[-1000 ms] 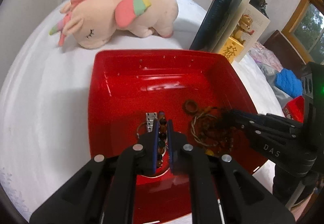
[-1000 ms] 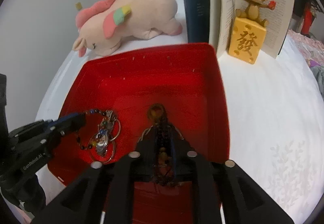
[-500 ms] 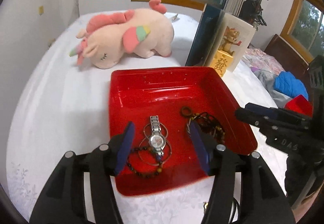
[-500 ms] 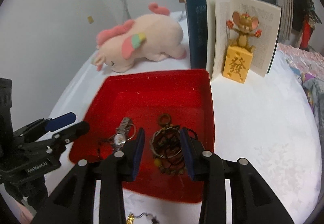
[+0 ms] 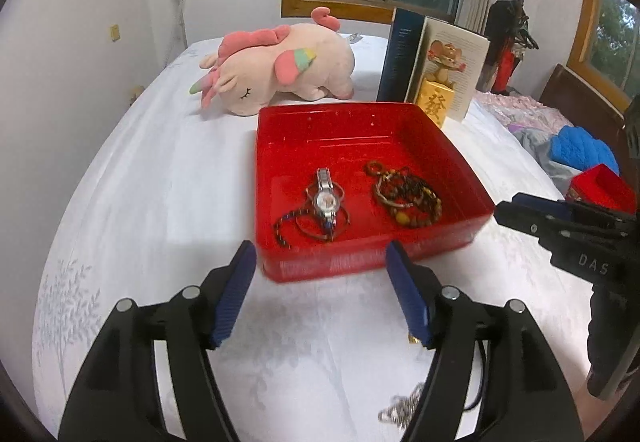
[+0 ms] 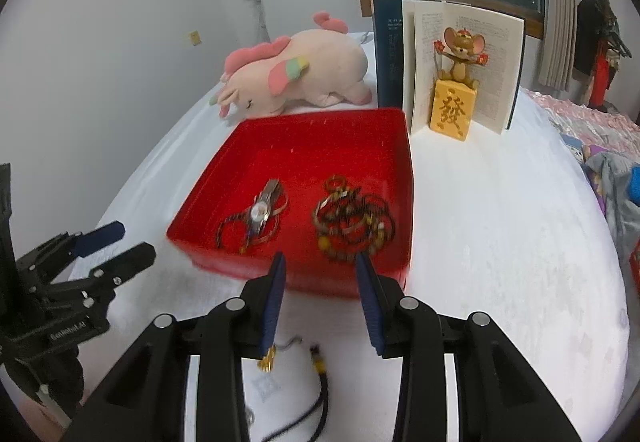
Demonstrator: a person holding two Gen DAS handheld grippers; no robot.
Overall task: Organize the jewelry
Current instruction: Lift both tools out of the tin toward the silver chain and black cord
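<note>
Jewelry now lies in two heaps on the floor of the red tray (image 5: 472, 178): a watch (image 5: 326, 200) tangled with thin bangles and a dark beaded string on the left, and a clump of bead bracelets (image 5: 406, 196) on the right, close together but apart. A second ago I had the left gripper (image 5: 320, 288) pinched on the beaded string down in the tray; its jaws have just been opening and now stand wide with nothing between them, pulled back over the white cloth (image 5: 160, 202) short of the tray's near wall. My right gripper (image 6: 320, 288) has backed out as well, jaws partly apart and empty. Both drops look finished. More pieces wait just under the grippers: a gold charm (image 6: 267, 359), a dark cord (image 6: 320, 390), a silvery chain (image 5: 402, 408). I judge those come next.
</note>
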